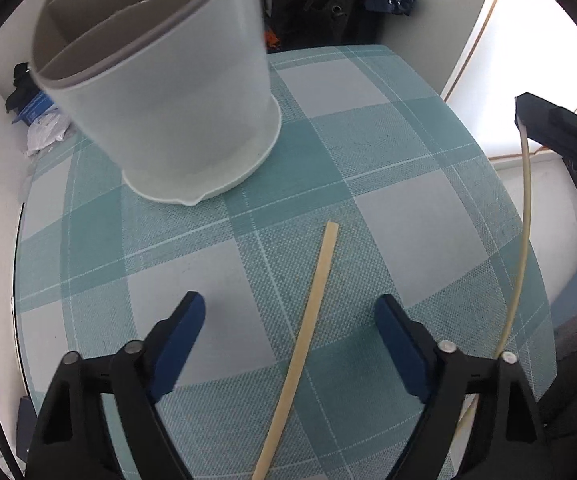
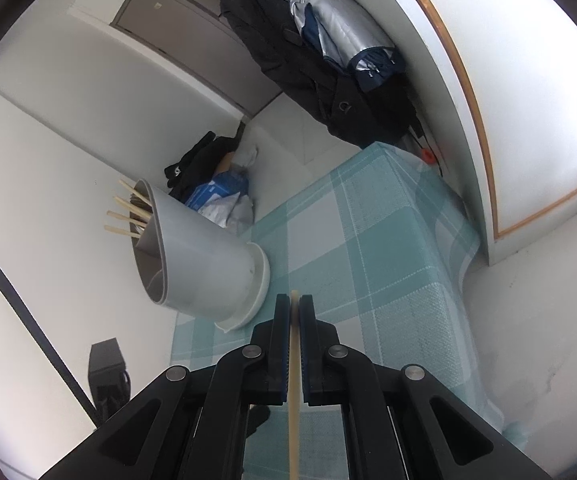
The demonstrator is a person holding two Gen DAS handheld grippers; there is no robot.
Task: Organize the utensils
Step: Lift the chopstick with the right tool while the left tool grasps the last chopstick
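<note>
A white utensil holder (image 1: 176, 92) with a grey rim and inner dividers stands on the teal checked tablecloth (image 1: 408, 208). In the right wrist view the holder (image 2: 208, 264) has several chopsticks (image 2: 128, 216) sticking out of its top. One cream chopstick (image 1: 308, 332) lies on the cloth between the fingers of my open left gripper (image 1: 290, 312). My right gripper (image 2: 294, 308) is shut on a second chopstick (image 2: 294, 380); from the left wrist view that gripper (image 1: 524, 120) is at the right, holding its chopstick (image 1: 522, 248) above the table.
Dark and silver jackets (image 2: 328, 60) hang beyond the table's far end. Bags and clothes (image 2: 216, 188) lie on the floor behind the holder. A white wall panel with an orange line (image 2: 484, 128) borders the table's right side. A black box (image 2: 106, 364) sits on the floor.
</note>
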